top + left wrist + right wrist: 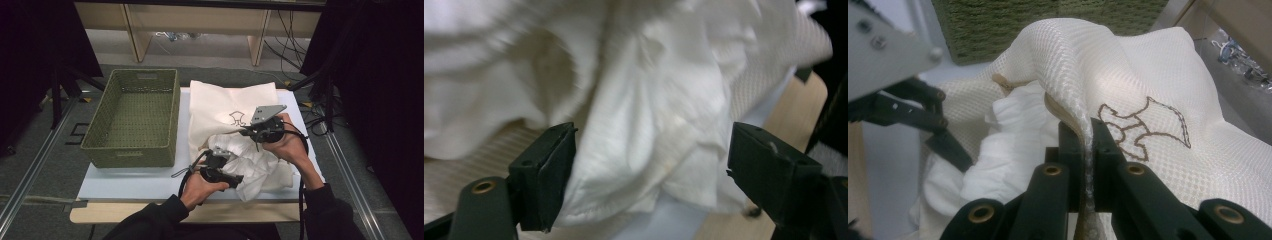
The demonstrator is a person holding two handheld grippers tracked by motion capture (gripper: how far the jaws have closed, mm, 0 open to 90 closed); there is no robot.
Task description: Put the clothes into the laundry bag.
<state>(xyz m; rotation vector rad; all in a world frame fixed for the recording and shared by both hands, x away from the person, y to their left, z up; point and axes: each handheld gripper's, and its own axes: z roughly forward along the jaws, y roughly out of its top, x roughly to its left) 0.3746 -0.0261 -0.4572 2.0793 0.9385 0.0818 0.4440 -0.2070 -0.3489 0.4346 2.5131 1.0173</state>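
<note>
A cream mesh bag (220, 102) with a brown stitched emblem (1143, 130) lies on the white mat. A crumpled white garment (255, 162) spills from its mouth toward the table's front. My right gripper (1087, 135) is shut on the bag's raised rim and holds it up like a tent; in the high view that gripper (250, 132) sits at the bag's right side. My left gripper (649, 170) stands open, its jaws wide apart on either side of a fold of the white garment (644, 130). From above, the left gripper (236, 179) is at the garment's front left.
A green woven basket (131, 150) stands at the left of the mat, with nothing seen inside. The wooden table edge (240, 212) runs along the front. Metal rails, cables and dark curtains flank the table.
</note>
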